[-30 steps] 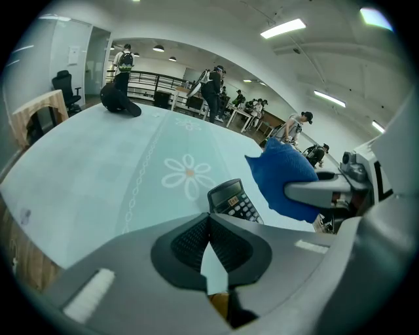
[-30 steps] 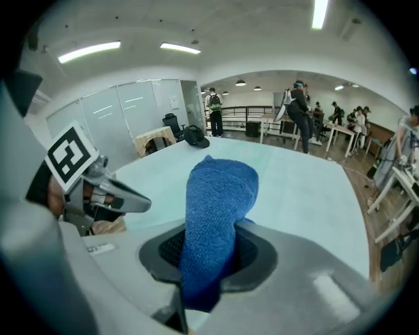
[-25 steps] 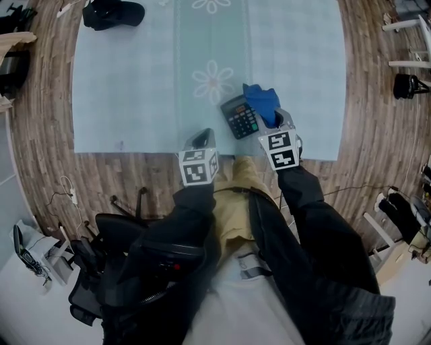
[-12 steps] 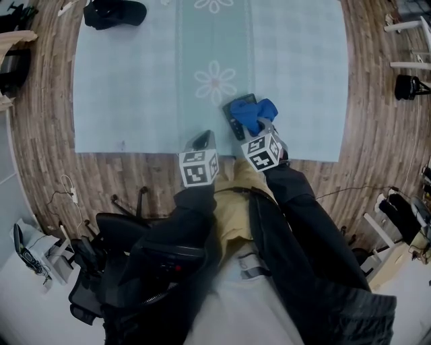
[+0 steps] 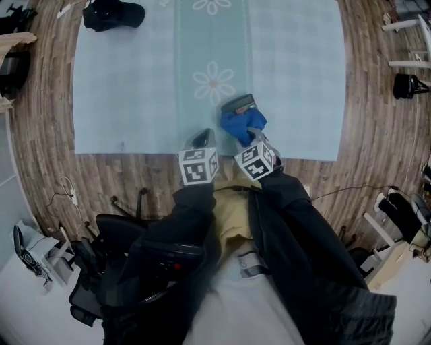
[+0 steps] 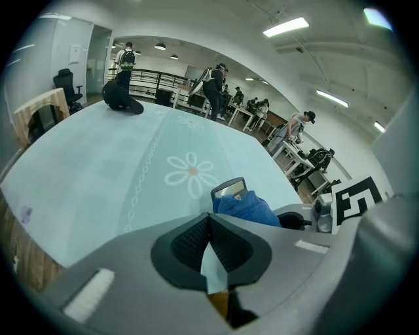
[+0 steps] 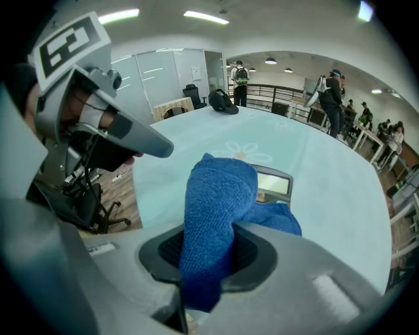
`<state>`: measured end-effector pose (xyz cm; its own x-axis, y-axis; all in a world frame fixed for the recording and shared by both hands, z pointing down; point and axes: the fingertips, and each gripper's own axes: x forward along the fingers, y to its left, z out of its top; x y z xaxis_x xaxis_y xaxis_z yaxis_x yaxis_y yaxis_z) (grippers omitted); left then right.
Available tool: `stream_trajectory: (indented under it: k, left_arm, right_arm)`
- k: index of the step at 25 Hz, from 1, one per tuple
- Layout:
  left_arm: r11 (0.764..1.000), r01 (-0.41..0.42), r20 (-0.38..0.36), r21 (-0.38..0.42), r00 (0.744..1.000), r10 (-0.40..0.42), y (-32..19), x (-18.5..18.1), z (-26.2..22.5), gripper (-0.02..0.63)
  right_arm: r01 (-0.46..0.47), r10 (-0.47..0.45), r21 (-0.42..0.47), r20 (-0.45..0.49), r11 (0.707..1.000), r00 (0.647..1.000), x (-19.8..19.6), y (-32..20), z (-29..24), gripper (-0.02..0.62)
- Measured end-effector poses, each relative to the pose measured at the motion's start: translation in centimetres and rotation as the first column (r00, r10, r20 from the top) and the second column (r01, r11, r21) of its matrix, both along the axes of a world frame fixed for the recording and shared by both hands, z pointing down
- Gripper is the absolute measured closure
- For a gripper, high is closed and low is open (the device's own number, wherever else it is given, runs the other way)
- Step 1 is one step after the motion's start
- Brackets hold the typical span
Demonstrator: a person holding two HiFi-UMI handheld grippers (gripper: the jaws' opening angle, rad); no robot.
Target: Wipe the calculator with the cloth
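A dark calculator (image 5: 239, 104) lies on the pale blue mat (image 5: 135, 81) near its front edge; only its display end shows. The blue cloth (image 5: 242, 125) covers the rest of it. My right gripper (image 5: 250, 138) is shut on the cloth and presses it onto the calculator. In the right gripper view the cloth (image 7: 216, 209) bulges out between the jaws, with the calculator's display (image 7: 273, 184) beyond it. My left gripper (image 5: 200, 140) hovers at the mat's front edge, just left of the calculator, shut with nothing in it (image 6: 209, 226). From there the cloth (image 6: 247, 208) and the calculator (image 6: 230, 189) show ahead.
A black cap-like item (image 5: 113, 13) lies at the mat's far left corner. A daisy print (image 5: 214, 81) marks the mat's middle. The wooden table rim (image 5: 135, 172) runs along the front. An office chair (image 5: 121, 236) stands below. People stand at distant desks (image 6: 216, 82).
The right gripper has dragged the cloth left and toward me over the calculator, hiding its keypad. The left gripper has stayed in place.
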<state>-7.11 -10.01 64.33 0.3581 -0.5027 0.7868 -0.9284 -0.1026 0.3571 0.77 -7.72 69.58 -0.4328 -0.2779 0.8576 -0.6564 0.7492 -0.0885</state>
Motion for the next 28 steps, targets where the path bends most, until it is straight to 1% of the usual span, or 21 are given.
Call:
stream_trajectory:
  k: [3, 6, 8, 13, 19, 23, 25, 28]
  left_arm:
    - [1.000, -0.006, 0.003, 0.009, 1.000, 0.006, -0.4, 0.3, -0.4, 0.607]
    - [1.000, -0.013, 0.007, 0.024, 1.000, 0.013, -1.1, 0.2, -0.9, 0.608]
    - [0.999, -0.017, 0.007, 0.038, 1.000, 0.017, -1.5, 0.3, -1.3, 0.609]
    - [0.995, -0.037, 0.006, 0.095, 0.999, 0.037, -4.0, 0.6, -2.9, 0.609]
    - [0.982, -0.068, 0.002, 0.176, 0.998, 0.069, -7.2, 2.2, -5.9, 0.607]
    - [0.968, -0.063, -0.016, 0.243, 0.998, 0.068, -10.0, 3.0, -8.8, 0.609]
    - [0.956, -0.057, -0.019, 0.286, 0.998, 0.065, -11.5, 3.3, -10.5, 0.608]
    - [0.921, -0.054, 0.007, 0.385, 0.998, 0.055, -13.7, 3.3, -13.7, 0.609]
  right_arm:
    - [-0.005, 0.007, -0.034, 0.045, 0.999, 0.999, -0.2, 1.3, -0.6, 0.505]
    - [-0.069, 0.074, -0.047, 0.100, 0.996, 0.992, 0.1, 1.4, -2.0, 0.505]
    - [-0.123, 0.127, -0.039, 0.134, 0.992, 0.983, 0.6, 0.8, -3.3, 0.505]
    - [-0.218, 0.204, 0.047, 0.205, 0.975, 0.957, 1.7, -2.8, -7.0, 0.505]
    - [-0.337, 0.289, 0.124, 0.299, 0.933, 0.909, 3.3, -7.5, -12.1, 0.505]
    - [-0.387, 0.303, 0.182, 0.366, 0.904, 0.880, 3.9, -10.5, -16.0, 0.505]
    - [-0.412, 0.310, 0.203, 0.398, 0.888, 0.863, 4.2, -11.8, -17.7, 0.505]
    - [-0.442, 0.309, 0.240, 0.439, 0.864, 0.843, 4.5, -13.4, -20.2, 0.505]
